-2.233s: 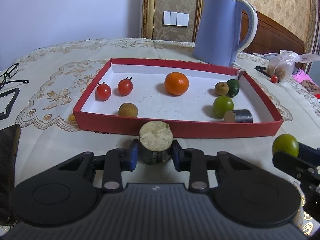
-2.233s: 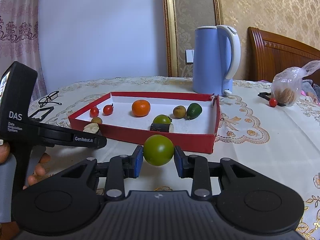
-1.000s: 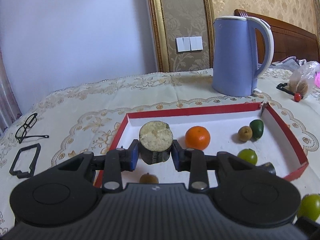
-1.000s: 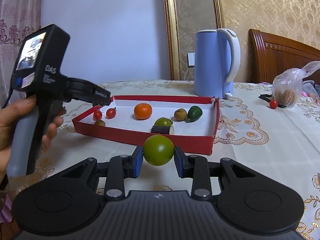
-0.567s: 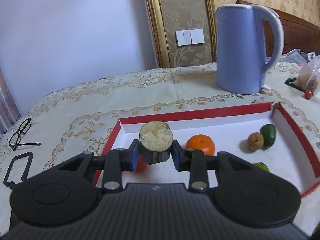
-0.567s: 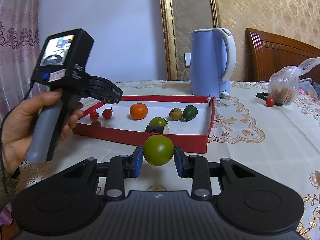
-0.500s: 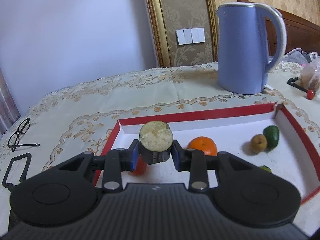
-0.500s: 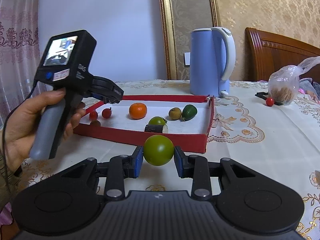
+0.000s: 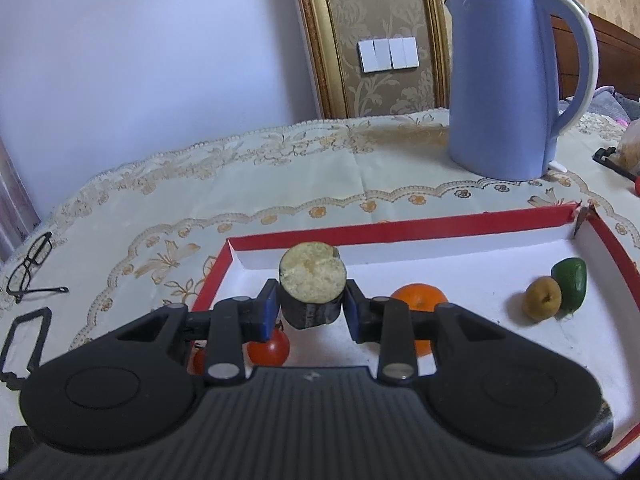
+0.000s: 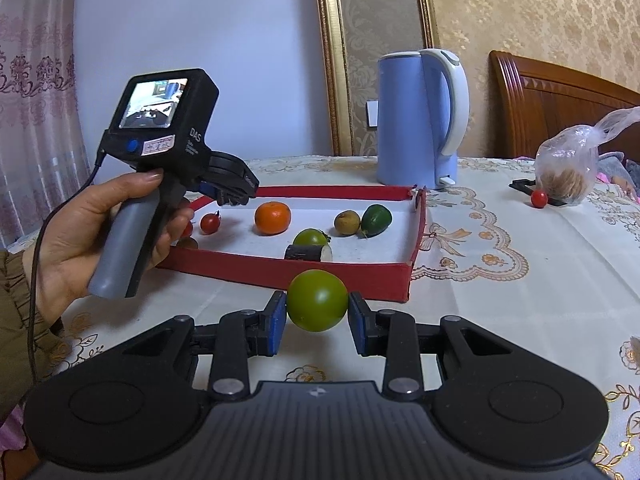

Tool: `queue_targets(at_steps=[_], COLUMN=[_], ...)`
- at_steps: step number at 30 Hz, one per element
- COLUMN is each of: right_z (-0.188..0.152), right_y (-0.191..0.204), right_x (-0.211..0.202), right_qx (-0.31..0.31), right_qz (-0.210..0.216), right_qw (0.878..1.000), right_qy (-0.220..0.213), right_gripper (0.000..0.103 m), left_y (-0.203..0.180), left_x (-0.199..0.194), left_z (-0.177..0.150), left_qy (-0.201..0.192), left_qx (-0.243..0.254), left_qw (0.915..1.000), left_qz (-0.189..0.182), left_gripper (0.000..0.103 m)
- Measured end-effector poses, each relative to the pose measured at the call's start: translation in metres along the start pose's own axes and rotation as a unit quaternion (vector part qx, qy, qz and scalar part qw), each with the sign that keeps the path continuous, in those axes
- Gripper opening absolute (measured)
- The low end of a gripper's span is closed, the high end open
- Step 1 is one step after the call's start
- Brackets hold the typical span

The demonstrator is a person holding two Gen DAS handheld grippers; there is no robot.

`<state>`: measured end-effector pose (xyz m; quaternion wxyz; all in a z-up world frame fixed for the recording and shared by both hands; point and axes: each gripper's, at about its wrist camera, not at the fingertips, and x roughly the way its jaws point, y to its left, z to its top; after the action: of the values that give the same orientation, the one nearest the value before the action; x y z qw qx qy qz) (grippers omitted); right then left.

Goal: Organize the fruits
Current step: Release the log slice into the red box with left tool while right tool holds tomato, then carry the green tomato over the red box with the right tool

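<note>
Carrying a cut chunk (image 9: 312,288) clamped in the left claw (image 9: 312,312) at frame centre, above the red tray (image 9: 400,227); right claw (image 10: 317,320) clamped on a green fruit (image 10: 317,300). Next: lowering, then releasing inside.

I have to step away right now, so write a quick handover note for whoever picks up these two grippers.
Left gripper: shut on a dark chunk with a pale cut top, held above the left end of the red tray.
Right gripper: shut on a green fruit, in front of the tray's near wall, outside it.
Already in the tray: orange, cherry tomatoes, a green fruit beside another dark chunk, a brown fruit, a dark green fruit.
Left: set down both held pieces. One cherry tomato sits by the plastic bag.
</note>
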<state>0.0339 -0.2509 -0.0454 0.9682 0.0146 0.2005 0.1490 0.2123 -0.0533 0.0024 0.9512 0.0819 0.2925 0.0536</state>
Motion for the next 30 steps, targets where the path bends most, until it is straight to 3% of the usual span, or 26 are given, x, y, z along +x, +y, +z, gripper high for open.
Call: queue_targets(at_steps=[6,9,15,26,30], right_z=[0.000,0.000,0.000,0.002,0.003], right_y=[0.001,0.002,0.005,0.017,0.022], right_x=[-0.001,-0.001,0.001,0.005,0.006], right_qx=[0.001,0.001,-0.002,-0.015,-0.019], right_qz=[0.000,0.002,0.004,0.010,0.010], right_qw=[1.000,1.000,1.000,1.000,1.000], right_qy=[0.001,0.001,0.001,0.005,0.006], right_gripper=[0.033,0.033,0.033,0.033,0.033], left_y=[0.001,0.002,0.005,0.018,0.022], left_x=[0.002,-0.002,-0.015,-0.047,-0.063], left_z=[0.000,0.001,-0.003,-0.025,-0.035], left_qy=[0.001,-0.008,-0.020,-0.041,-0.054], left_qx=[-0.001,0.000,0.001,-0.014,-0.019], left_qw=[1.0000,1.0000,0.9998,0.9990,0.9983], left_qz=[0.003,0.006,0.007,-0.008,-0.007], left_gripper=[0.034,0.043,0.045,0.067,0.081])
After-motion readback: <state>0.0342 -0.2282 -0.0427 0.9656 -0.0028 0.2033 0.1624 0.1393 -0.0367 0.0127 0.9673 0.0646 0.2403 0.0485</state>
